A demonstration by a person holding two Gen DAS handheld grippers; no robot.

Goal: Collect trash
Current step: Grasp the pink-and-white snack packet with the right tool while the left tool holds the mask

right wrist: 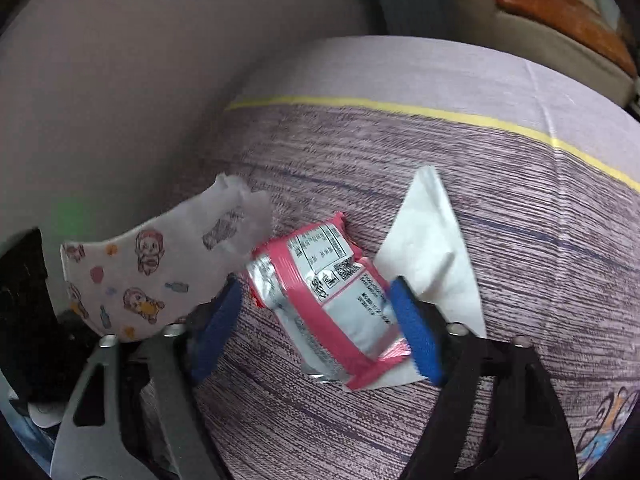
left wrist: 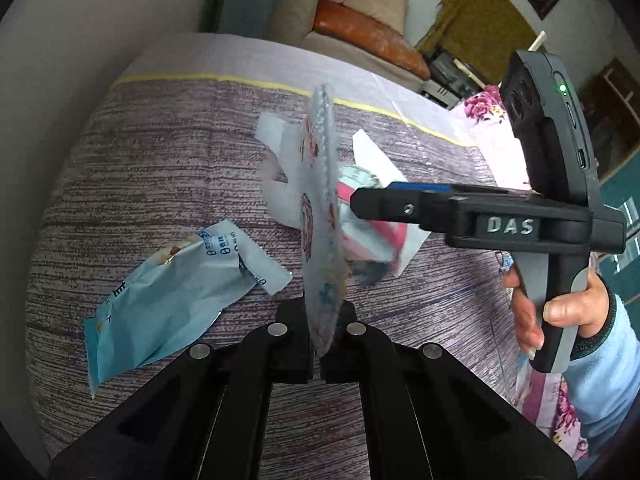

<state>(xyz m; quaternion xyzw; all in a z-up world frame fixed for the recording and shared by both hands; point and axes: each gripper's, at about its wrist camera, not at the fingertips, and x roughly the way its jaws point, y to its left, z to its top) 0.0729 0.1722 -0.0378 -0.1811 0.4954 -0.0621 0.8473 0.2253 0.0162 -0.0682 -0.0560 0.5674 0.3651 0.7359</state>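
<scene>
My left gripper (left wrist: pixel 320 322) is shut on the lower edge of a child's printed face mask (left wrist: pixel 320 200), which stands up edge-on above the purple striped cover (left wrist: pixel 160 184). The right wrist view shows the same mask (right wrist: pixel 152 272) hanging at the left. My right gripper (right wrist: pixel 316 328) is open, its blue pads (right wrist: pixel 414 336) on either side of a pink and silver snack wrapper (right wrist: pixel 320 280). A gap shows at the left pad. The wrapper lies partly on a white paper (right wrist: pixel 432 240). In the left wrist view, the right gripper (left wrist: pixel 360 200) reaches in from the right over that wrapper (left wrist: pixel 380 236).
A crumpled light blue wrapper (left wrist: pixel 172 300) lies on the cover to the left. A person's hand (left wrist: pixel 560 312) in a light blue sleeve holds the right gripper's handle. A pale wall (left wrist: pixel 100 40) bounds the left side. A sofa with cushions (left wrist: pixel 360 28) stands beyond the yellow-striped far edge.
</scene>
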